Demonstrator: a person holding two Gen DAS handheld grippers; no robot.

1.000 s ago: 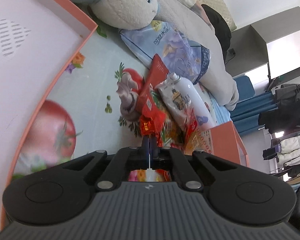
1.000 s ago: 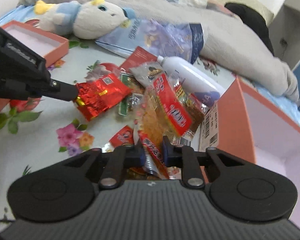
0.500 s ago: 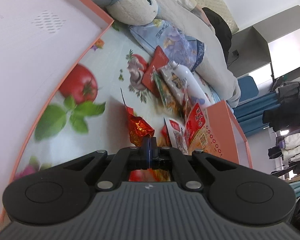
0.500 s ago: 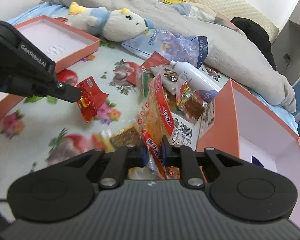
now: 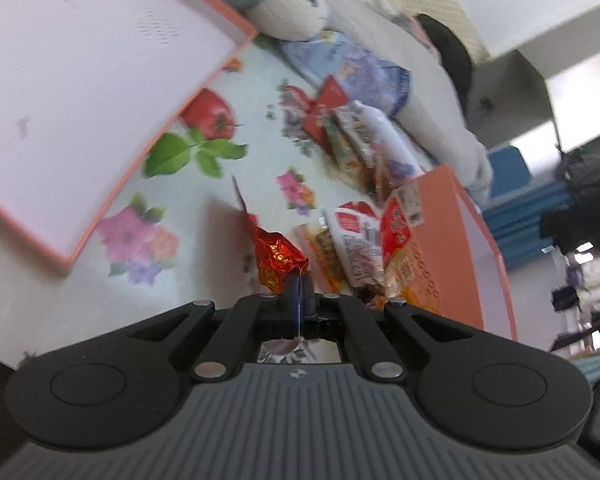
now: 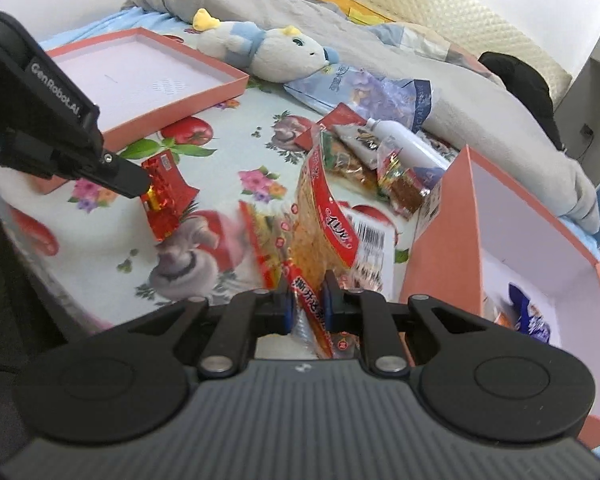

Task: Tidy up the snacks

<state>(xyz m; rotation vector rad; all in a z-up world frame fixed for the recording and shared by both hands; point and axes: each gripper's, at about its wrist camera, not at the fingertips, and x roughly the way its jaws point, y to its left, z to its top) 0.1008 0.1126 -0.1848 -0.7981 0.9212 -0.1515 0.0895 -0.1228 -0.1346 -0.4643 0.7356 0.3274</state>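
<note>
My left gripper [image 5: 299,282] is shut on a red foil snack packet [image 5: 278,258], held above the flowered cloth; the right wrist view shows the same gripper [image 6: 140,184] and packet [image 6: 168,194] at the left. My right gripper [image 6: 306,306] is shut on an orange-and-red snack bag [image 6: 320,232] that hangs up out of the jaws, right beside the deep orange box [image 6: 440,248]. A pile of snack packets [image 6: 360,160] lies behind it with a white bottle [image 6: 404,146]. The left wrist view shows the bag [image 5: 364,240] next to the box [image 5: 452,240].
A shallow orange lid or tray [image 6: 152,76] lies at the back left. A plush toy [image 6: 268,52] and a large blue bag [image 6: 364,90] lie beyond the pile, against a grey blanket [image 6: 480,92]. The deep box holds a blue packet [image 6: 528,312].
Both grippers have drawn back toward the near edge with their packets lifted. The red foil packet left the pile; the orange bag came up out of the pile beside the deep box.
</note>
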